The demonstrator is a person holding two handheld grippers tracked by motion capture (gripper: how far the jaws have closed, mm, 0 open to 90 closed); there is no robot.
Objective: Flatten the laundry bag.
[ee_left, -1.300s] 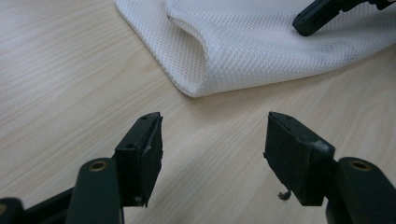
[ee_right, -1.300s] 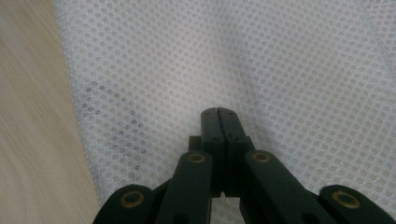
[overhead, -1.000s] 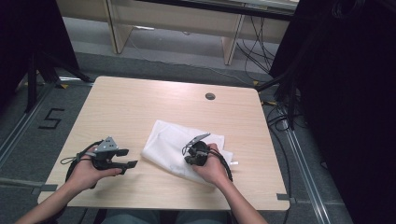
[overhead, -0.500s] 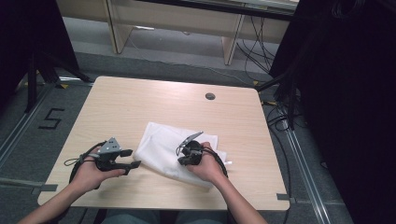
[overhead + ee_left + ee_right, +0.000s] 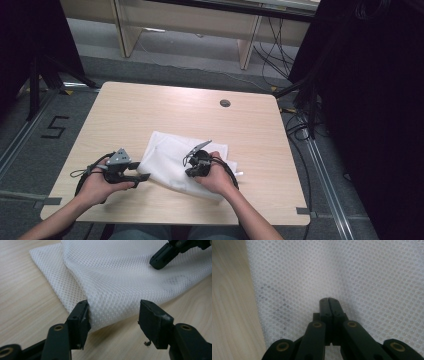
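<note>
A white mesh cloth (image 5: pixel 167 157) lies crumpled on the near half of the wooden table (image 5: pixel 150 110). My left gripper (image 5: pixel 144 171) is at the cloth's left edge. In the left gripper view its jaws (image 5: pixel 113 315) have just been closing around a raised fold of the mesh (image 5: pixel 120 277); one pad touches it, the other stands apart. My right gripper (image 5: pixel 188 170) rests on the middle of the cloth. Its jaws (image 5: pixel 328 300) are shut together, tips down on the mesh (image 5: pixel 362 272). That tip (image 5: pixel 156 263) also shows in the left gripper view.
A round cable hole (image 5: pixel 225 103) sits near the table's far edge. Bare wood (image 5: pixel 25 302) lies left of the cloth. Beyond the table are a floor mark "5" (image 5: pixel 55 127), cables at the right (image 5: pixel 300 125) and a wooden bench at the back (image 5: pixel 190 30).
My right hand has slid the cloth leftward across the table, bringing its left edge up to the left gripper. The left hand has kept its place.
</note>
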